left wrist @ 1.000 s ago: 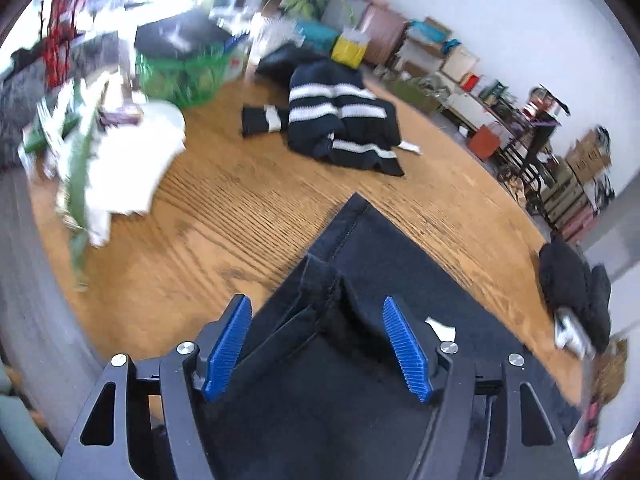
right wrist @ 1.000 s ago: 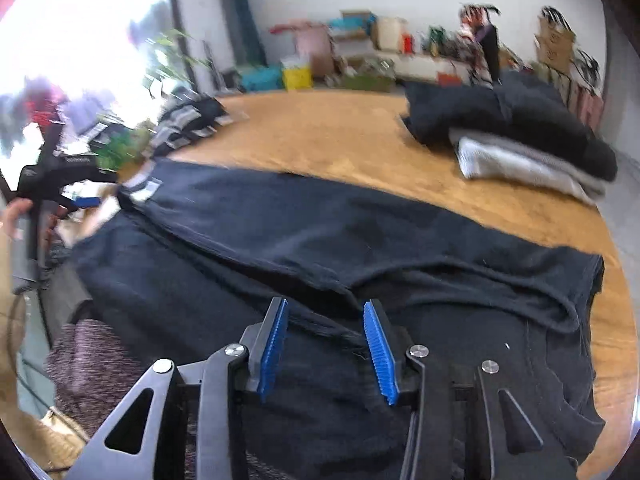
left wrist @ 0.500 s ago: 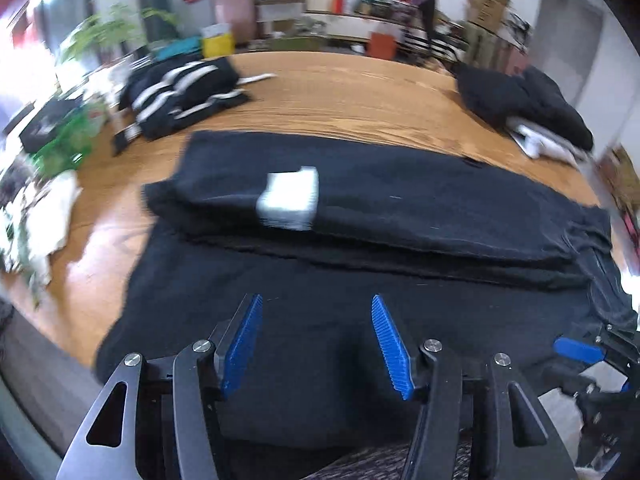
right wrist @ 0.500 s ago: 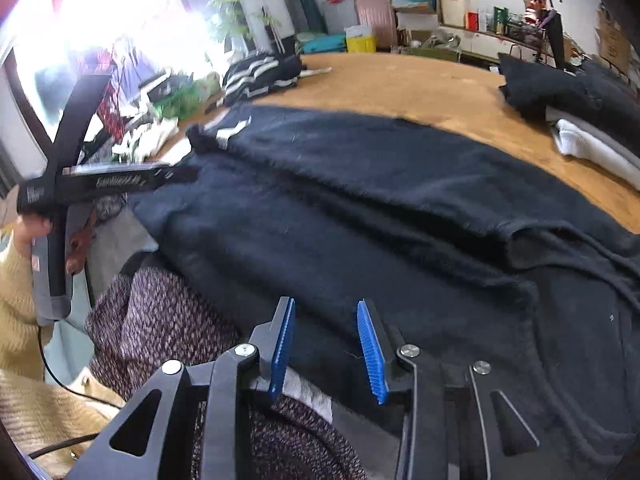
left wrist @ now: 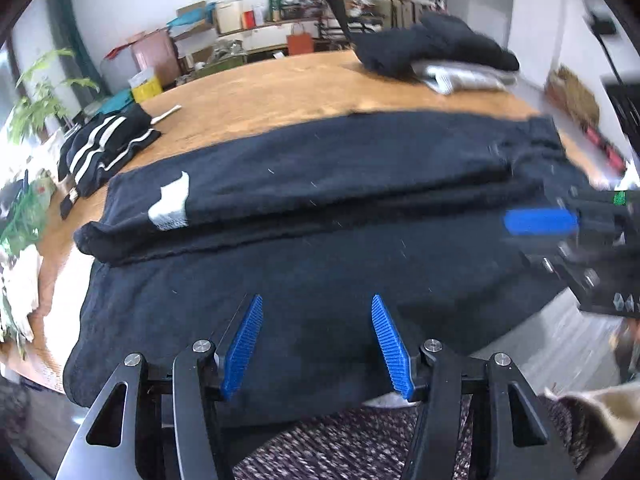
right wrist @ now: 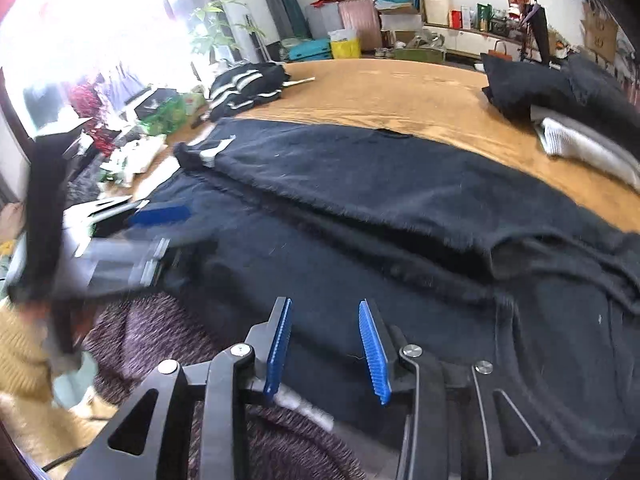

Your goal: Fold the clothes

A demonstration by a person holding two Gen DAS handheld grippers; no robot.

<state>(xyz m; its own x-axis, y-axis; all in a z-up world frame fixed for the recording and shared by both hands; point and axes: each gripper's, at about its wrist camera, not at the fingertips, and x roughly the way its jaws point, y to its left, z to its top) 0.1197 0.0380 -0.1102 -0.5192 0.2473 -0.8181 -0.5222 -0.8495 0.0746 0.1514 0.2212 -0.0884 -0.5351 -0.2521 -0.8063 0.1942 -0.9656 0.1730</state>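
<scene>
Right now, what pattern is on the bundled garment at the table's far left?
Black with white stripes: the striped garment shows best in the left wrist view.

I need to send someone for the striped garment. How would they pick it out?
On the wooden table, look past the big black garment to the far left corner near the plant. The striped garment lies bundled there, the only black clothing with white stripes.

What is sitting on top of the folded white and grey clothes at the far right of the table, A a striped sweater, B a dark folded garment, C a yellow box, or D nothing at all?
B: a dark folded garment lies on top of the white and grey clothes, while the black-and-white striped sweater is at the table's other end.
</scene>
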